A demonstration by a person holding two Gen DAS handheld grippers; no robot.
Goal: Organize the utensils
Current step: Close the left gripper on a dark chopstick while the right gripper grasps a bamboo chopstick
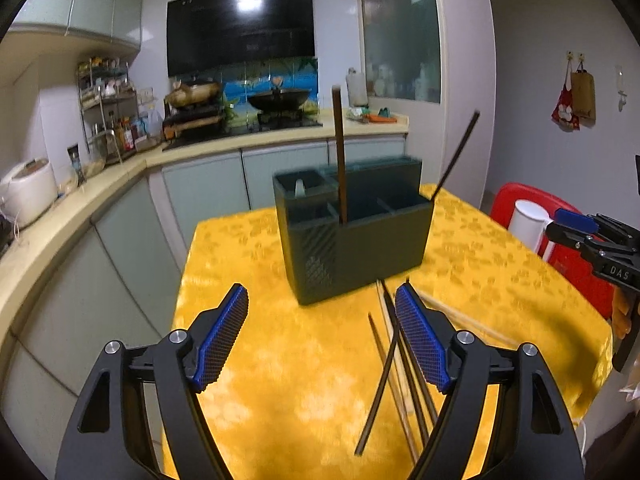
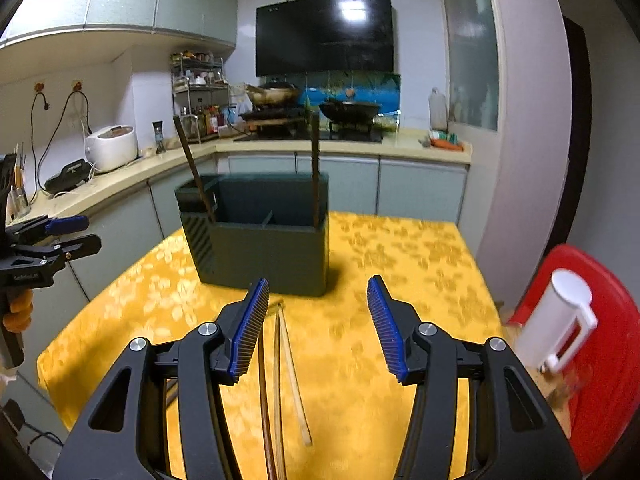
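Note:
A dark green utensil organizer stands on the yellow-clothed table. Two dark chopsticks stand in its compartments, one upright, one leaning. Loose chopsticks, dark and pale, lie on the cloth in front of it. My left gripper hovers open above the cloth, the loose chopsticks by its right finger. My right gripper is open too, chopsticks lying just inside its left finger. Nothing is held.
A red stool with a white container stands right of the table. Kitchen counter, stove with a wok, rice cooker and spice rack lie behind. The other gripper shows at each frame's edge.

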